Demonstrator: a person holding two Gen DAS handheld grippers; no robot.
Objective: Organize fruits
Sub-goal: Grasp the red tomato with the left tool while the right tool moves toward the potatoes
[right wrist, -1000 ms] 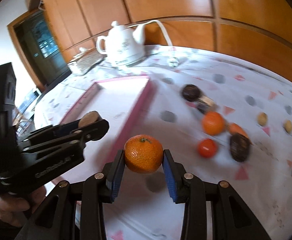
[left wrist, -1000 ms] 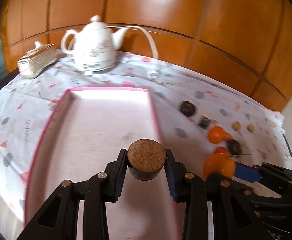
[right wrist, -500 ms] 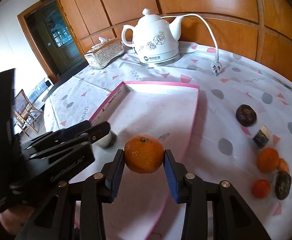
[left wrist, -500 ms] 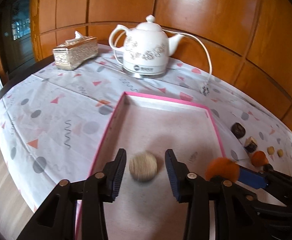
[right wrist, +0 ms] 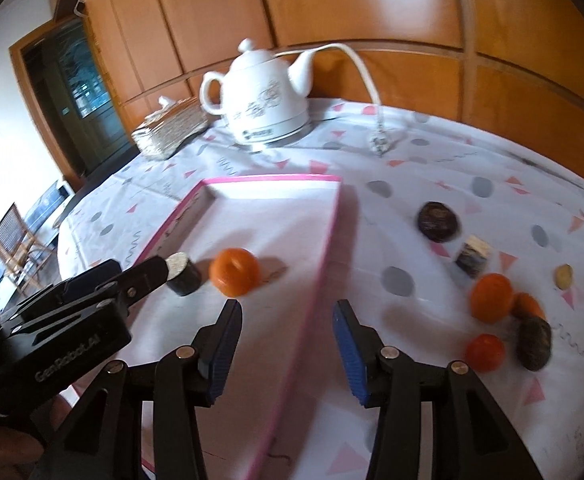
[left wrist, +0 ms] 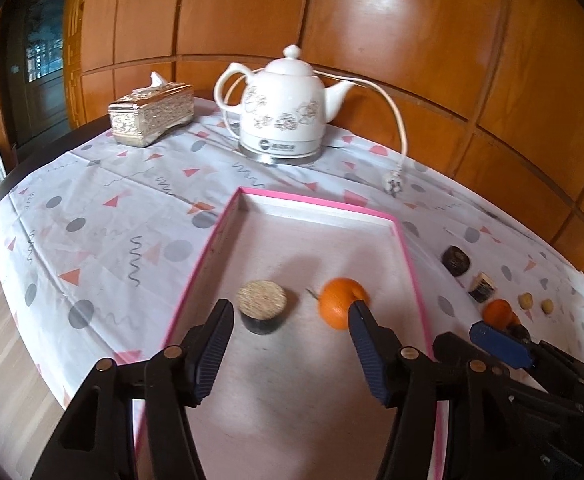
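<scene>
"GenRobot.AI" on the left hand-held gripper (right wrist: 164, 276) body

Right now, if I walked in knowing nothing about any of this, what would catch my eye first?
Probably the pink-rimmed tray in the middle of the patterned tablecloth, holding a bright orange tangerine beside a dark, tan-topped round piece. Behind it stands a white flowered kettle. The left gripper and right gripper both hang open over the tray, and more fruit lies scattered on the cloth to the right.

Glossy wood-panelled wall (left wrist: 372, 40) behind table; dark glazed door (right wrist: 80, 100) at left; wooden chair (right wrist: 12, 232); wood floor (left wrist: 8, 380).
</scene>
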